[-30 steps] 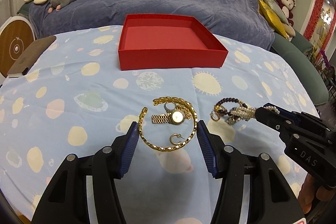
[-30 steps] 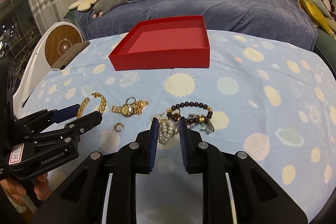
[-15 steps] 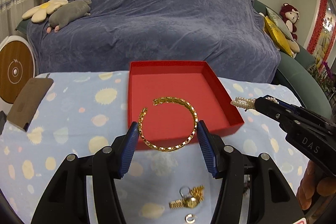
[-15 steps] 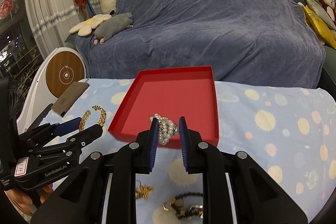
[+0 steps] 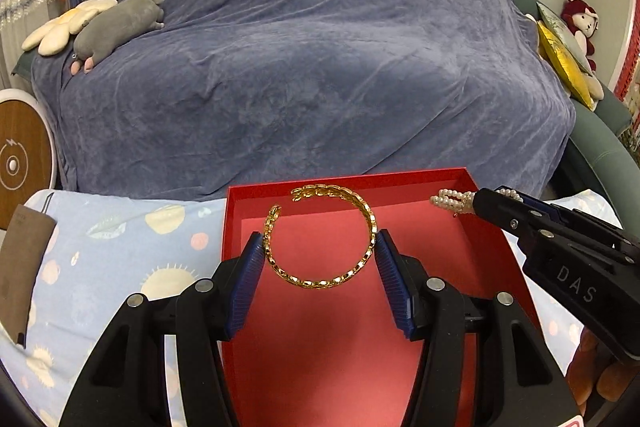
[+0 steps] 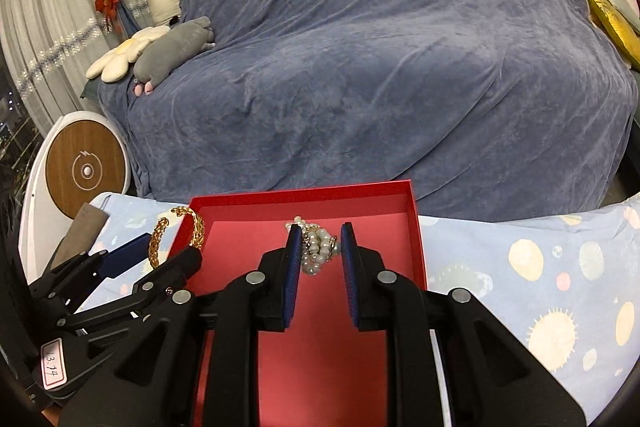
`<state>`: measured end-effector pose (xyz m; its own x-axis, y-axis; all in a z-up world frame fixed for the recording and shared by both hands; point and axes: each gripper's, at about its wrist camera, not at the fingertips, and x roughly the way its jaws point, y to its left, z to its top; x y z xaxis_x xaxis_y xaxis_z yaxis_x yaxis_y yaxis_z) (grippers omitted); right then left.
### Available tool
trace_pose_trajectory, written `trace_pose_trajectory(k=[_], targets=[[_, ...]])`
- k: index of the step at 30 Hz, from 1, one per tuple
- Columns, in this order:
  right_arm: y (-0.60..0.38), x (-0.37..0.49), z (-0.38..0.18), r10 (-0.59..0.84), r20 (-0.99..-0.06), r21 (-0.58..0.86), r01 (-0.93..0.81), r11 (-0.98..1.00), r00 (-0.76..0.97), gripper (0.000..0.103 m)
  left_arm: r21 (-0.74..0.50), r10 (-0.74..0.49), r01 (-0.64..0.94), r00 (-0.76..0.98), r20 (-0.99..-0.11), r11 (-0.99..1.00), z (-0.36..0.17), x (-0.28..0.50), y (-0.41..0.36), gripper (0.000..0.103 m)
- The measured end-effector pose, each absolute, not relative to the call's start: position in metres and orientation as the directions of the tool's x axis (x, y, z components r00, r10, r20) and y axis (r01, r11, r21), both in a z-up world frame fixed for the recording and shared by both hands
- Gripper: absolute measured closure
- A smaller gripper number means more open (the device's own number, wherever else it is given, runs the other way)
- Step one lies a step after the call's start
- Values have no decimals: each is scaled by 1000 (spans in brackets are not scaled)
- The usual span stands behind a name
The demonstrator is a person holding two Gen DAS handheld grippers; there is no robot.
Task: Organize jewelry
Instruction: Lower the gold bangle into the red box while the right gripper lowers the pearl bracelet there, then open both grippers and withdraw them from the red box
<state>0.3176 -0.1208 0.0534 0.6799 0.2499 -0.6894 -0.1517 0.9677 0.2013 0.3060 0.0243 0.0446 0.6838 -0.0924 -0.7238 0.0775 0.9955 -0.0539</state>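
Observation:
My left gripper [image 5: 320, 251] is shut on a gold chain bracelet [image 5: 362, 211] and holds it above the open red box [image 5: 492, 247]. My right gripper [image 6: 320, 247] is shut on a bunch of white pearls [image 6: 316, 247], also above the red box [image 6: 416, 247]. In the left wrist view the right gripper's tip with the pearls [image 5: 450, 199] hangs over the box's far right corner. In the right wrist view the left gripper [image 6: 172, 247] with the gold bracelet [image 6: 196, 227] is at the box's left wall.
The box stands on a table with a light blue spotted cloth [image 6: 540, 267]. A sofa under a blue-grey cover [image 5: 312, 67] lies right behind the table. A brown flat object [image 5: 20, 267] lies at the table's left edge.
Both grippers have lifted their jewelry off the cloth and carried it forward over the red box. The watch, earrings and bead bracelet left on the table are out of view now.

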Motion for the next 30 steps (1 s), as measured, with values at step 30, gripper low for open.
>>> trace_pose_trajectory(k=[30], targets=[[-132,331,7,219,-748,218,-79,973,626,68,-35,-51,40,592,-805,999,-3,337,32,39]])
